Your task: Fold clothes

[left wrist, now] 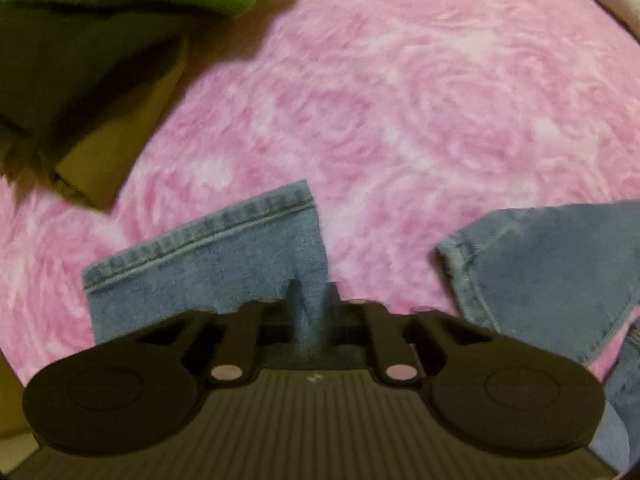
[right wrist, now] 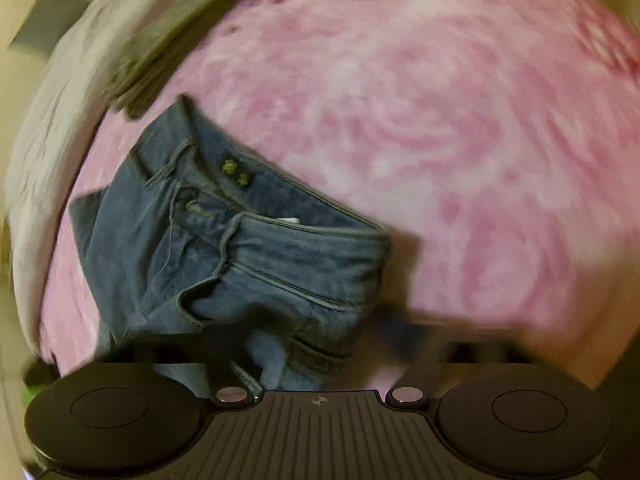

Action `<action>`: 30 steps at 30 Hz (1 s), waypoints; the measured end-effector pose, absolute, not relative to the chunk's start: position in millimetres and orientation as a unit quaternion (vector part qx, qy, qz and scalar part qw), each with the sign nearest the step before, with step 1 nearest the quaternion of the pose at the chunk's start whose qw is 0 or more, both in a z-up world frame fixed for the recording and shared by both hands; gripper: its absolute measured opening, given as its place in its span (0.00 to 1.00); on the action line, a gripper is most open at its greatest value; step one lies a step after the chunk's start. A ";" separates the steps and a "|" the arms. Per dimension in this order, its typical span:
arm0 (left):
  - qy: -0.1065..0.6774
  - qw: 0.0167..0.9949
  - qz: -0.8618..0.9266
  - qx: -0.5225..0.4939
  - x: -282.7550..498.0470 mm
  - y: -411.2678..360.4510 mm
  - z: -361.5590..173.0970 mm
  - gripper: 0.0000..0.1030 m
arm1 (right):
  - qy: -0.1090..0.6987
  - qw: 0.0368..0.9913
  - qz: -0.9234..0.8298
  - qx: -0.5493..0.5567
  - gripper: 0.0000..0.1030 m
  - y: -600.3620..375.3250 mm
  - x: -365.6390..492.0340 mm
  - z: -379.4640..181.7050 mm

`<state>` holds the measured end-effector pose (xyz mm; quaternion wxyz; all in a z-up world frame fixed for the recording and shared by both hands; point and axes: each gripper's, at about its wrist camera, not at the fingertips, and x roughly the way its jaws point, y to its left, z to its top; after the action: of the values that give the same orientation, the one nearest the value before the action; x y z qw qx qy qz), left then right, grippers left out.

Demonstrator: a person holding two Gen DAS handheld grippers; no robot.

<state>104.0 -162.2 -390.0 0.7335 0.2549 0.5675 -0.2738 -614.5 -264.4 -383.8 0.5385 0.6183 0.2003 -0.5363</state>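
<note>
The left tool [left wrist: 310, 304] is pinching a fold of the jeans [left wrist: 208, 264] near the hemmed leg end, its fingers closed tight on the denim. The jeans are lying on the pink blanket [left wrist: 400, 100], waistband [right wrist: 280, 208] toward the right tool [right wrist: 320, 344], whose fingers are spread wide, blurred. Folded green and olive clothes [left wrist: 100, 40] are sitting beside.

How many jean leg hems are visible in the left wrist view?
2. One leg hem lies ahead of the left gripper, whose jaws pinch its denim; the other hem lies at right. None looks hidden.
</note>
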 end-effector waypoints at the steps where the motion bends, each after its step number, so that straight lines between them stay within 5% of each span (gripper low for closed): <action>1: 0.562 0.736 -0.281 0.252 103.3 -161.3 -386.2 0.06 | 0.209 0.546 -0.535 0.610 0.22 -265.9 -612.2 -383.8; 2: 0.555 0.739 -0.291 0.246 104.0 -160.6 -380.6 0.05 | 0.199 0.549 -0.535 0.611 0.06 -266.7 -613.5 -383.3; 12: 0.359 0.856 -0.365 0.071 134.0 -122.0 -196.6 0.04 | 0.104 0.656 -0.596 0.451 0.04 -271.2 -631.5 -269.8; 15: 0.371 0.868 -0.323 0.071 132.0 -80.1 -180.4 0.05 | 0.096 0.639 -0.628 0.433 0.04 -254.0 -652.0 -242.0; 19: 0.454 0.847 -0.223 0.160 123.1 -41.7 -221.0 0.12 | 0.187 0.575 -0.635 0.481 0.06 -236.7 -666.7 -255.9; 23: 0.482 0.812 -0.158 0.289 103.2 -33.5 -261.7 0.12 | 0.283 0.494 -0.657 0.494 0.69 -233.3 -663.6 -278.6; 26: 0.437 0.810 -0.228 0.317 81.2 -57.4 -254.2 0.15 | 0.294 0.487 -0.671 0.477 0.70 -242.4 -657.9 -278.4; 28: 0.416 0.796 -0.296 0.327 66.3 -88.2 -252.3 0.27 | 0.289 0.496 -0.670 0.471 0.70 -253.8 -652.3 -278.1; 30: 0.421 0.765 -0.375 0.312 52.1 -127.7 -257.9 0.54 | 0.283 0.510 -0.664 0.468 0.70 -275.3 -643.7 -281.6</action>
<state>52.1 -127.7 -257.9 0.7645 0.3117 0.4214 -0.3753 -643.7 -275.3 -281.6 0.5102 0.4681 0.2826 -0.6638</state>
